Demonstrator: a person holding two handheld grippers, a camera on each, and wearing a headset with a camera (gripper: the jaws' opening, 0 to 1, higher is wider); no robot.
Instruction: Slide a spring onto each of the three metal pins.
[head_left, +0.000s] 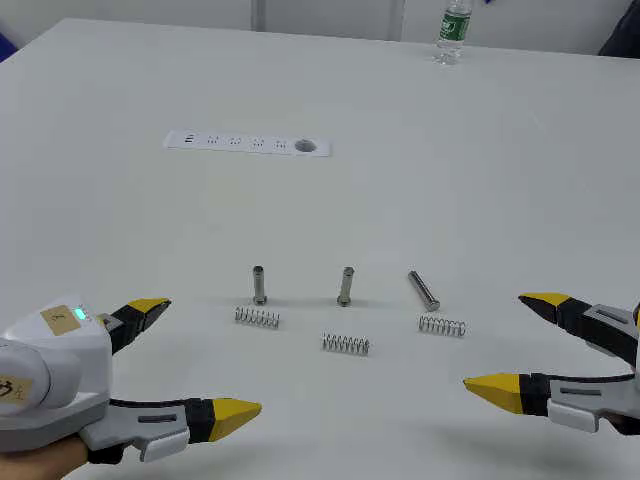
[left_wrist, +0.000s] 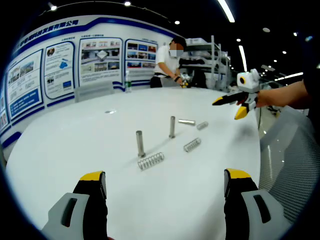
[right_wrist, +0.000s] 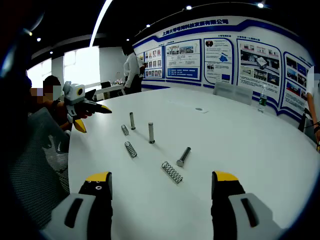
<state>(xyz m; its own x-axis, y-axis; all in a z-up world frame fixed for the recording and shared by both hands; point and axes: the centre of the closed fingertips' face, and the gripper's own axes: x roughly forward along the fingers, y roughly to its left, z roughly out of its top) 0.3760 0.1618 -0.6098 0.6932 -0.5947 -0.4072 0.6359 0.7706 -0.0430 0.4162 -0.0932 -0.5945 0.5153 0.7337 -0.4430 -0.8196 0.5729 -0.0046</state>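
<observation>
Left tool and right tool hover low, jaws apart, flanking the middle spring.

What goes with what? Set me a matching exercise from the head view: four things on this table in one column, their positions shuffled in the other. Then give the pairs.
Things
1. left pin
2. right pin
3. bottle
4. power strip

States
A. metal, lying on its side
B. upright at the far edge of the table
C. metal, standing on end
D. white, lying flat beyond the pins

Pairs: 1-C, 2-A, 3-B, 4-D
</observation>
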